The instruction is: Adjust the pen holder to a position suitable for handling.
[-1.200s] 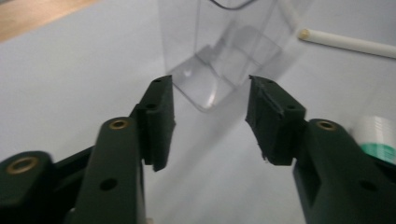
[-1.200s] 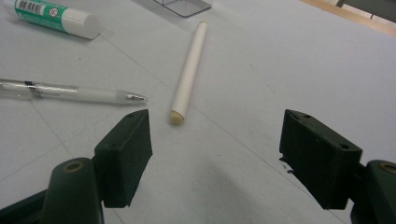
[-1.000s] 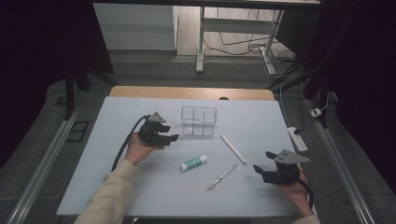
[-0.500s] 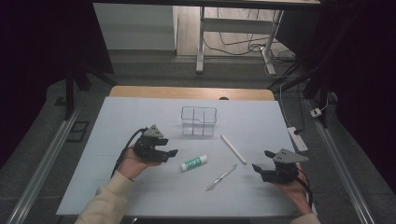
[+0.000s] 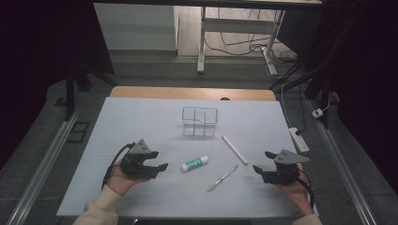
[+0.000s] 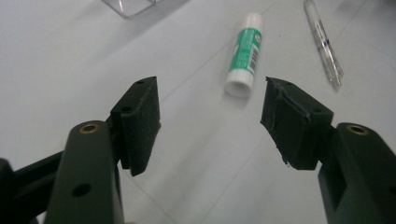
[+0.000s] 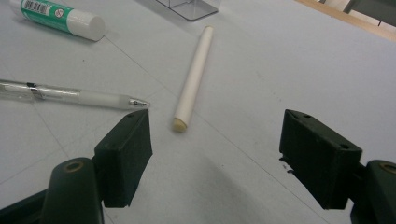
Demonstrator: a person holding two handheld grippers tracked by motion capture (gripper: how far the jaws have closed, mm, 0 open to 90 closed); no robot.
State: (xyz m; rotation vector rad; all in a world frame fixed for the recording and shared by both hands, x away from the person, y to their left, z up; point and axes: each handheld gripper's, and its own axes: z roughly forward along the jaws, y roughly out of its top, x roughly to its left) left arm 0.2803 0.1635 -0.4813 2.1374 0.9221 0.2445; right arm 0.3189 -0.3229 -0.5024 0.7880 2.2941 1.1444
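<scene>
The white table [image 5: 141,122] is cut off at its near edge in the high view, where the person's sleeves run out of frame; its far wooden edge is half lost in the dim room beyond. The clear divided organizer [image 5: 200,121] stands toward the far middle of the table, its compartments holding nothing that can be made out — through its glassy walls only the table shows; in the left gripper view just one corner of it enters at the top, and in the right gripper view just its base. The left gripper [image 5: 158,161], in the person's left hand near the front left, has its jaws spread wide with nothing between them, having just been opening; the right gripper [image 5: 259,161], at the front right, is likewise gaping and holds nothing. The white stick [image 5: 234,149] lies flat right of centre, its long axis slanting from far-left to near-right. The clear pen [image 5: 222,178] lies nearer the front, tip toward the near left; its barrel is cut off in the right gripper view. The glue stick [image 5: 195,163] lies flat just beyond the left gripper's jaws, apart from them — long axis nearly across the table, white cap toward the right, its label print too small to read.
</scene>
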